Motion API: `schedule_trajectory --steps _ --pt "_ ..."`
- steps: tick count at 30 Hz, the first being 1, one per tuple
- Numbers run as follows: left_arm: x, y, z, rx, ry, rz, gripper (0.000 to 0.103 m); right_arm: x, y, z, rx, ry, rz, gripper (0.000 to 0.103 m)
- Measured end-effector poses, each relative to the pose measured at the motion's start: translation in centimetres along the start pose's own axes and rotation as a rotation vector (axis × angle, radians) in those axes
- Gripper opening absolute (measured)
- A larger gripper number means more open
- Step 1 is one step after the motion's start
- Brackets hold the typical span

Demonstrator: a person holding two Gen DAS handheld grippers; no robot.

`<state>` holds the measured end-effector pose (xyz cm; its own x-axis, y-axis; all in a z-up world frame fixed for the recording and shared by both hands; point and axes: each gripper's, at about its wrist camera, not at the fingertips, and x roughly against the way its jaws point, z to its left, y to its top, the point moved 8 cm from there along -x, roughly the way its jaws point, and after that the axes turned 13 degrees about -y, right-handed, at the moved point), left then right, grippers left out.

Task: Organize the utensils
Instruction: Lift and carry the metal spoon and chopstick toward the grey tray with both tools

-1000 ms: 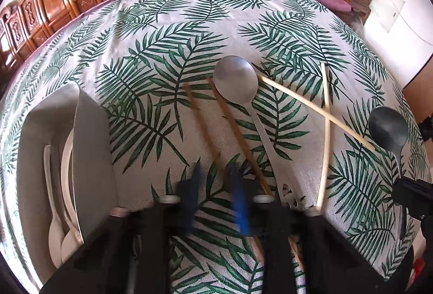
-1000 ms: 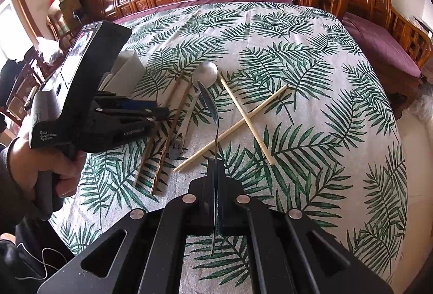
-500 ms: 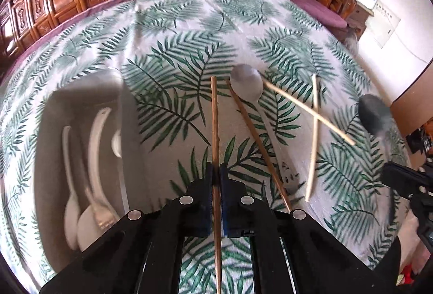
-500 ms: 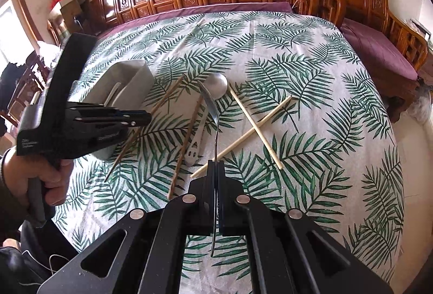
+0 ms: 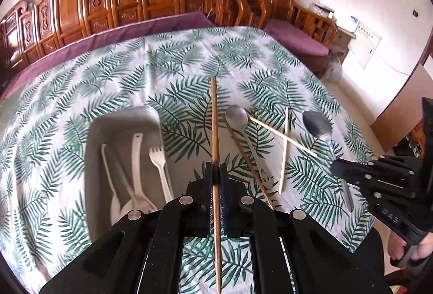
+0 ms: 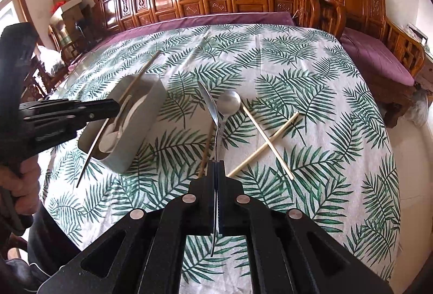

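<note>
Left gripper (image 5: 216, 172) clamped on a dark wooden chopstick (image 5: 214, 126), frame centre, lifted above the counter (image 5: 189, 61). Right gripper (image 6: 216, 166) clamped on a steel spoon (image 6: 209, 107), bowl edge-on. Grey tray (image 5: 93, 164) lower left holds white plastic cutlery (image 5: 158, 158).

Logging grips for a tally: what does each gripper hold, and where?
Left gripper: brown chopstick, near its middle. Right gripper: metal spoon, by its handle.

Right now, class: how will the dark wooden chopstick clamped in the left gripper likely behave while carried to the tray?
The dark wooden chopstick looks stiff: it stays straight. Held by the left gripper well off its middle, it may pivot. Thin and probably rounded, it could roll if dropped outside the tray.
</note>
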<state>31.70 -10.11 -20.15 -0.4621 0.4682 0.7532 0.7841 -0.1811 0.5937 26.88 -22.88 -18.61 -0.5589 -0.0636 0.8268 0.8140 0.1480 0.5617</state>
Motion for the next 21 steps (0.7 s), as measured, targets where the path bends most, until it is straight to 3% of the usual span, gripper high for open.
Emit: schedule_trajectory --steps 12,21 --pt "3.6 -0.1 2.3 0.017 0.003 -0.050 0.004 0.8 1.8 2.9 0.029 0.011 -0.022 0.002" --pt "3.8 -0.7 5.9 0.059 0.018 -0.051 0.004 0.9 2.9 5.8 0.069 0.029 -0.021 0.002"
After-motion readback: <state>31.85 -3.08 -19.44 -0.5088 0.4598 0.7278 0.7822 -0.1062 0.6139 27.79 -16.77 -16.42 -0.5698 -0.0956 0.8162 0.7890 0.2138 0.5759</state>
